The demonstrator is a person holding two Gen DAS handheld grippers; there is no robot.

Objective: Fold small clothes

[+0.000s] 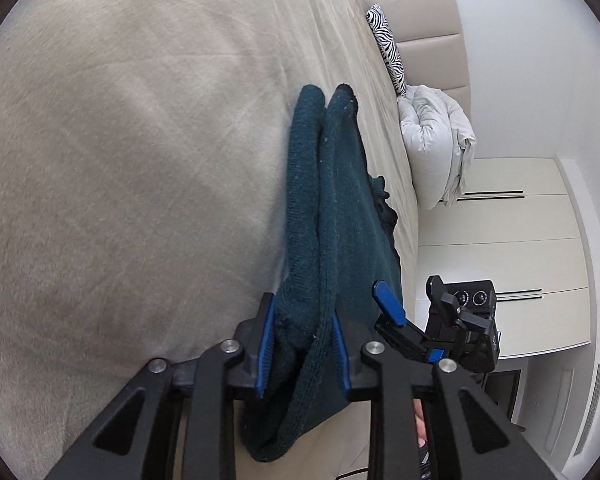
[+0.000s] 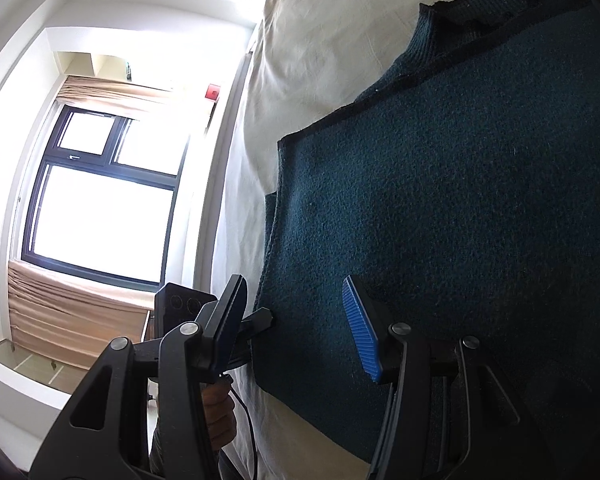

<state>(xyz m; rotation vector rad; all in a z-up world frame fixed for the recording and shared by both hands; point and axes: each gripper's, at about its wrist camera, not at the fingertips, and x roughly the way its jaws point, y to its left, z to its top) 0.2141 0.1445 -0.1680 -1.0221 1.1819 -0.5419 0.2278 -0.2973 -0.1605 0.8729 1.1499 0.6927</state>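
In the left wrist view, the left gripper (image 1: pixel 300 344) has pinched a bunched fold of the dark teal knitted woolly garment (image 1: pixel 332 200) between its blue pads, at the near edge of the beige bed sheet (image 1: pixel 120 140). It looks soft, floppy and light (a thick hem gives the best hold).

In the right wrist view, the right gripper (image 2: pixel 296 332) stands half open with nothing in it, over the garment's flat near-left corner.

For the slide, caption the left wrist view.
Left hand-held gripper clamps a bunched fold of the dark teal knit garment over the beige bedsheet.
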